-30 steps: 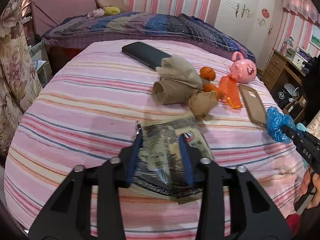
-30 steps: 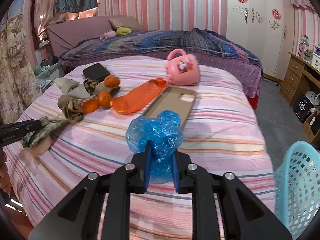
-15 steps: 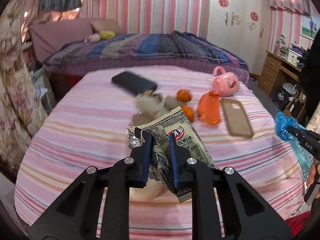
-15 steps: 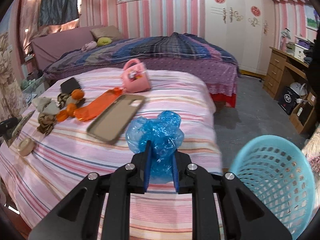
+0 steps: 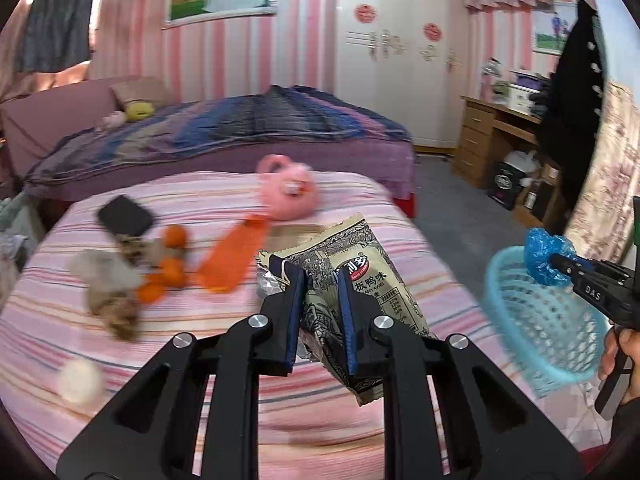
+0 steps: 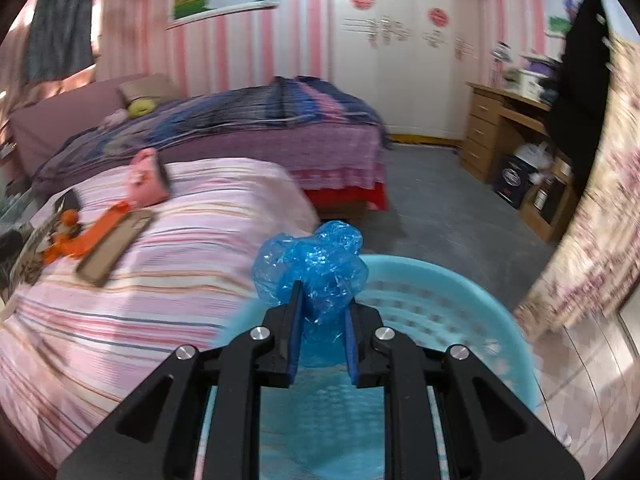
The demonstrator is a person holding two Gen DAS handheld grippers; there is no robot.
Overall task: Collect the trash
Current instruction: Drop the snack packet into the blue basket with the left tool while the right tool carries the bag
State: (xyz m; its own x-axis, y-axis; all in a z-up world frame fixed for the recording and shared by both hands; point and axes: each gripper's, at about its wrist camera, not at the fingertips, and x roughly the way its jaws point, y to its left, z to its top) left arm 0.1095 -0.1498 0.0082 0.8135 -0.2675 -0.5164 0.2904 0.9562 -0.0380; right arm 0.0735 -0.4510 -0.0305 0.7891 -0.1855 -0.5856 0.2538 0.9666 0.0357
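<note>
My left gripper (image 5: 320,276) is shut on a beige and black snack wrapper (image 5: 372,280), held up above the pink striped bed (image 5: 120,344). My right gripper (image 6: 322,288) is shut on a crumpled blue plastic bag (image 6: 316,260), which hangs over the near rim of a light blue mesh basket (image 6: 440,292) on the floor beside the bed. The left wrist view shows the same basket (image 5: 552,328) at the right, with the blue bag (image 5: 544,252) and the right gripper (image 5: 560,262) above its rim, and a hand (image 5: 624,356) on the handle.
Left on the bed are crumpled brown paper (image 5: 108,292), oranges (image 5: 168,268), an orange plastic piece (image 5: 232,260), a dark flat case (image 5: 126,216), a pink pig toy (image 5: 288,188) and a brown phone case (image 6: 116,244). A wooden desk (image 6: 504,128) stands beyond the grey floor.
The left gripper closed on the snack wrapper and lifted it off the bed, swinging right. The right gripper carried the blue bag from over the bed to over the basket.
</note>
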